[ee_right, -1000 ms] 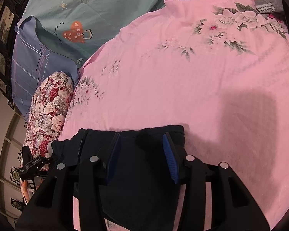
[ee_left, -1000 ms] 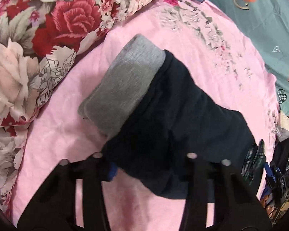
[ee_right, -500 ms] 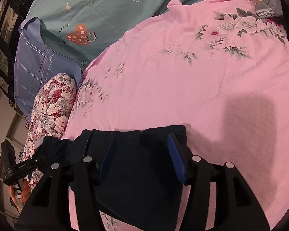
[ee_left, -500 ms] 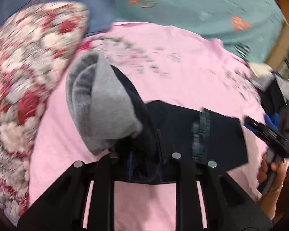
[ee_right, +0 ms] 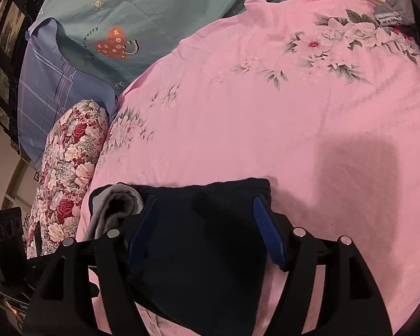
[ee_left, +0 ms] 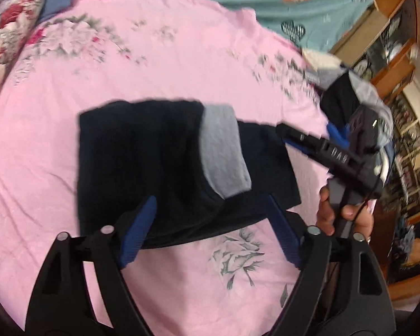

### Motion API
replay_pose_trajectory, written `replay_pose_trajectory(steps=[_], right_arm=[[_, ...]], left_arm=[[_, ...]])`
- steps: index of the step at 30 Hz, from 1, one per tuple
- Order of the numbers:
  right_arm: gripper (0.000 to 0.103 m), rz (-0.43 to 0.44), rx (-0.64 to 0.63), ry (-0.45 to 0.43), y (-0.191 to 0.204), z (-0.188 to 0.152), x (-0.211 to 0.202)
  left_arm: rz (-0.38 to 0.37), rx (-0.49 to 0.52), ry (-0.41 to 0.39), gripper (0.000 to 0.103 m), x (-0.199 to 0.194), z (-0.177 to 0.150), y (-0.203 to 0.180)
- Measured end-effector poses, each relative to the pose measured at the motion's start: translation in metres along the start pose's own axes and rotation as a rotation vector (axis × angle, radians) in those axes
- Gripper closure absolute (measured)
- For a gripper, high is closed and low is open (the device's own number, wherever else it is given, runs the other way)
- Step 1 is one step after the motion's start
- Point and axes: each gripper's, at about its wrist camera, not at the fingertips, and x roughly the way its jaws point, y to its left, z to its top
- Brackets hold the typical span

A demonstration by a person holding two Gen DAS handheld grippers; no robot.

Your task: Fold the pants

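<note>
Dark navy pants (ee_left: 142, 154) lie folded on the pink floral sheet (ee_left: 98, 64), with a grey lining end (ee_left: 224, 154) turned over on top. My left gripper (ee_left: 210, 224) hovers at their near edge. Its jaws are opening wide, the blue pads (ee_left: 138, 229) off the cloth. In the right wrist view the pants (ee_right: 204, 252) spread under my right gripper (ee_right: 204, 224). Its jaws are opening too, the fabric lying between the pads without being pinched. The grey end (ee_right: 117, 204) shows at the left. A hand (ee_left: 330, 212) holds the right gripper (ee_left: 316, 148) at the pants' right edge.
A red floral pillow (ee_right: 67, 168) and a blue pillow (ee_right: 47, 84) lie at the left, with a teal quilt (ee_right: 140, 14) behind. Piled clothes (ee_left: 358, 106) sit at the sheet's right edge, wooden shelves (ee_left: 392, 56) beyond. Bare pink sheet (ee_right: 266, 112) stretches past the pants.
My left gripper carried the grey-lined end to the right, laid it over the rest of the pants and let go. My right gripper stayed put while its jaws widened.
</note>
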Motion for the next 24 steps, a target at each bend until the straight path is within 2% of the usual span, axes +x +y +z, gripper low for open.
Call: replay_pose_trajectory(steps=[3, 5, 8, 10, 12, 18, 20, 24], right_arm=[[0.025, 0.013, -0.015, 0.003, 0.005, -0.002, 0.002], [0.024, 0.001, -0.043, -0.002, 0.011, -0.003, 0.004], [0.024, 0.015, -0.046, -0.007, 0.014, -0.005, 0.005], [0.022, 0.07, -0.04, 0.006, 0.019, -0.005, 0.007], [0.014, 0.114, -0.068, 0.015, 0.03, -0.008, 0.007], [0.013, 0.238, -0.07, 0.102, 0.066, -0.024, 0.009], [0.013, 0.251, -0.056, 0.133, 0.076, -0.03, 0.015], [0.013, 0.243, -0.021, 0.224, 0.093, -0.04, 0.038]], left_arm=[[0.037, -0.047, -0.117, 0.009, -0.029, 0.007, 0.025], [0.123, -0.099, -0.156, 0.008, -0.035, 0.011, 0.048], [0.267, -0.134, -0.196, 0.008, -0.027, 0.011, 0.076], [0.307, -0.139, -0.188, 0.008, -0.018, 0.01, 0.088], [0.31, -0.136, -0.153, 0.008, 0.001, 0.011, 0.097], [0.277, -0.176, -0.123, 0.008, 0.039, -0.007, 0.113], [0.256, -0.188, -0.138, 0.008, 0.038, -0.006, 0.112], [0.284, -0.172, -0.141, 0.006, 0.039, -0.007, 0.109]])
